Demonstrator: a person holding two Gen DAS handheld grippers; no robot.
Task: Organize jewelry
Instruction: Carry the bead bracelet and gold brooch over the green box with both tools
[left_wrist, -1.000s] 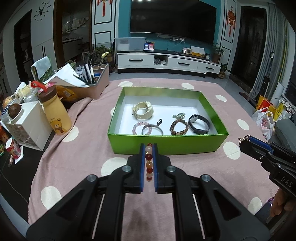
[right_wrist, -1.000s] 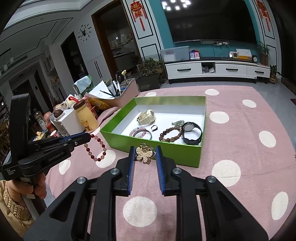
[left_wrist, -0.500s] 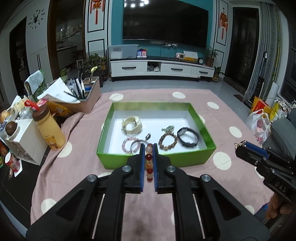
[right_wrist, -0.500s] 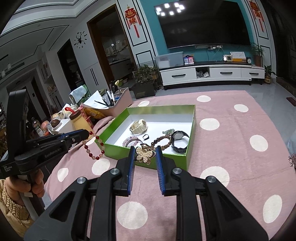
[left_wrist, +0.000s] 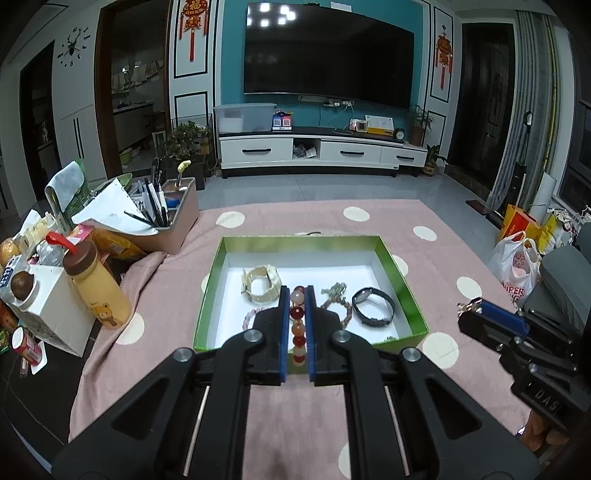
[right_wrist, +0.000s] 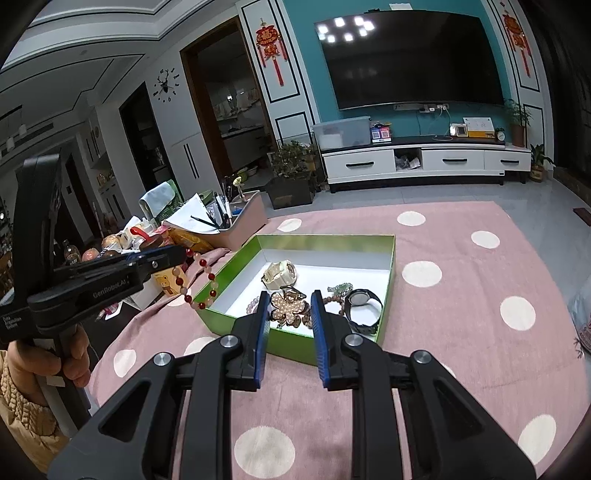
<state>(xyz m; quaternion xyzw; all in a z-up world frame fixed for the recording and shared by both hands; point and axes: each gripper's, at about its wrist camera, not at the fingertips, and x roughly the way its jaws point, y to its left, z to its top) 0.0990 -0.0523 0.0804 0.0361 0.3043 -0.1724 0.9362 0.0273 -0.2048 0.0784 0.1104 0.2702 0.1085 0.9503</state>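
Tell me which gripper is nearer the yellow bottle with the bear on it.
Left. The left gripper, holding a bead bracelet, hangs just beside the yellow bottle; the right gripper sits farther off, toward the green box.

Both fisheye views look forward and downward along their own fingers, from close above the pink dotted surface (left_wrist: 436, 236), toward the television wall at 12 o'clock. They share the green box (left_wrist: 208, 317) (right_wrist: 388, 295), mid-distance in each. The left view catches the right gripper (left_wrist: 466, 308) at 3 o'clock; the right view catches the left gripper (right_wrist: 181, 254) at 9 o'clock.
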